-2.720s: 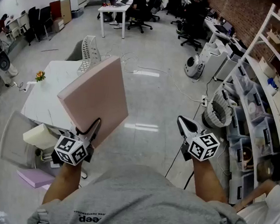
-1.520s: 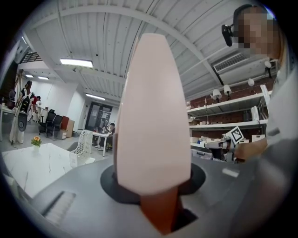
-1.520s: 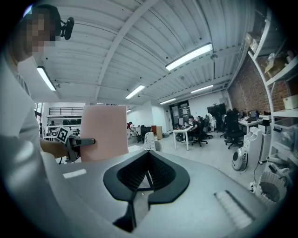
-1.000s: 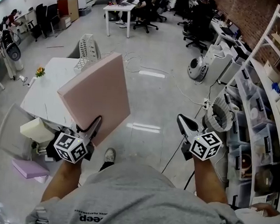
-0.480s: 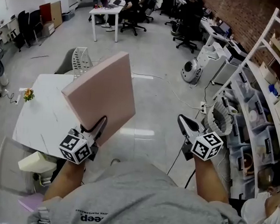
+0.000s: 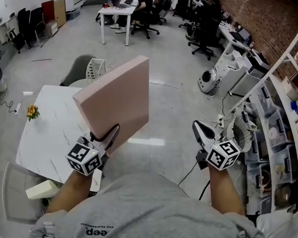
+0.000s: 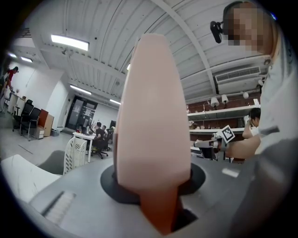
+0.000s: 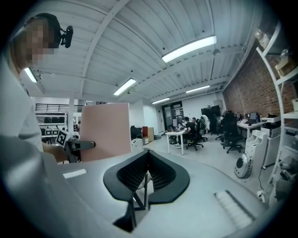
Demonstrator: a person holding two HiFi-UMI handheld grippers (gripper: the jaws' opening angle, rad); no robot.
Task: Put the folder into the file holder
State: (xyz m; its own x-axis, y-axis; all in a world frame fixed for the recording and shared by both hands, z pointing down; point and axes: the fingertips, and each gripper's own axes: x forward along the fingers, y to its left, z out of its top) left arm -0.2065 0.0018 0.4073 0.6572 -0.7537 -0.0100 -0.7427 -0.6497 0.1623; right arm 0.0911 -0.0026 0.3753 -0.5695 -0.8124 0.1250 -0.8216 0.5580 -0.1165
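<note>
Folder (image 6: 117,100) edge sits clenched in my left tool (image 6: 106,135); in the left gripper view the pink slab (image 7: 151,116) fills the gap between the jaws and rises straight up out of them. It stands tilted, its top leaning away from me and to the right. My right tool (image 6: 202,133) is clenched on nothing, and in the right gripper view its two ribbed jaws meet at the tips (image 8: 146,158).

Compared with a second ago, the grip and the slant of the folder look the same, and the right tool is pressed together as before. What has changed is the ground under me: the white counter (image 6: 50,128) now lies closer, its near right corner just beside my left tool. The white file holder (image 6: 95,68) stands at the counter's far edge, well apart from the folder. The shoe and the purple box seen a second ago are out of the head view, and the beige box (image 6: 43,189) is now at the lower left.

On my grey shirt (image 6: 146,213) I can read only the letters "eep"; the rest is cut off. Each tool's cube carries black-and-white square markers, without words.
</note>
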